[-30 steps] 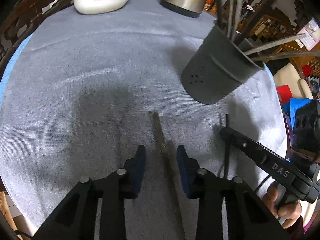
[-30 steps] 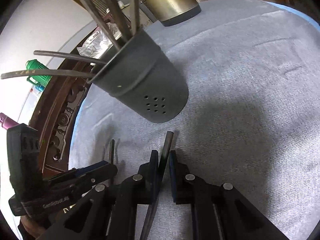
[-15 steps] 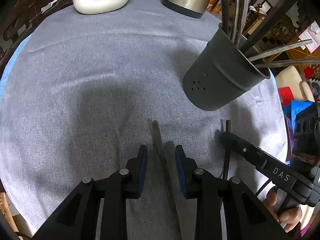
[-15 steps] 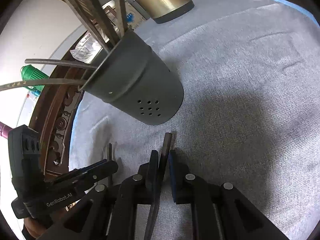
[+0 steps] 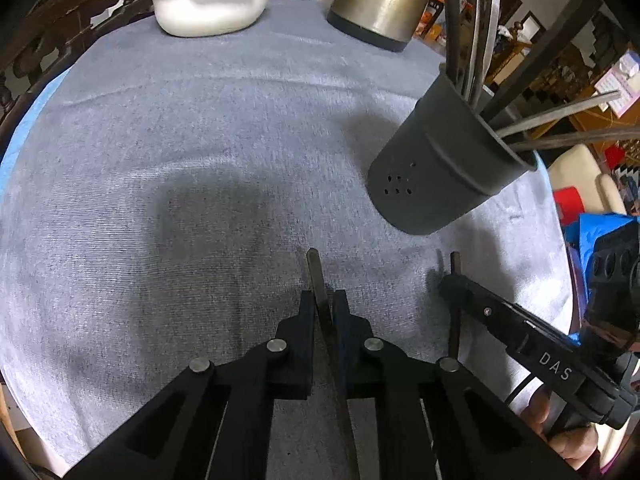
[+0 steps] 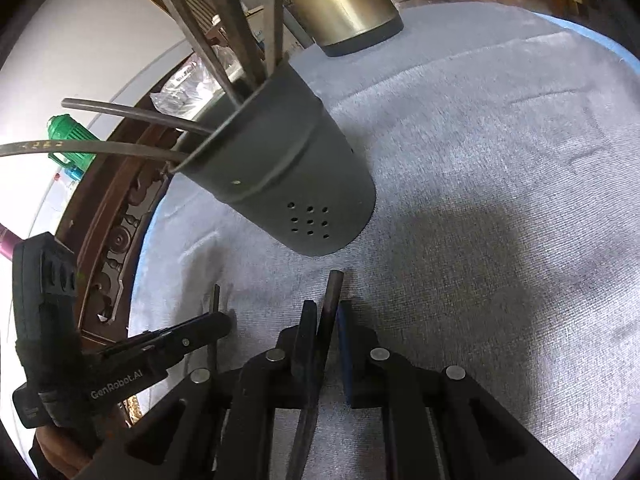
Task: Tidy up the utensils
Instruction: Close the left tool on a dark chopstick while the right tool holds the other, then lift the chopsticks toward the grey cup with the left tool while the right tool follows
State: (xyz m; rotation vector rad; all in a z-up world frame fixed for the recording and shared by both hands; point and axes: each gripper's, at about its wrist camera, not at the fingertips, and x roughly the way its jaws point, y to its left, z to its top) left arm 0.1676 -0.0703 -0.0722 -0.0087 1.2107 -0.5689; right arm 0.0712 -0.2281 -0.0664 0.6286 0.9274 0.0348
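Jaws of the left gripper, apart half a second ago with a flat metal utensil lying between them, are now clamped on its handle. Jaws of the right gripper remain clamped on a second utensil, as before. We judge both pieces ready to lift toward the dark holder, which stands at two o'clock from the left gripper and already carries several handles. Both utensils rest low on the grey-clothed table. We cannot see either working end: each runs back under its gripper, so fork, knife or spoon cannot be told. Holder handles are cut off at the frame edge.
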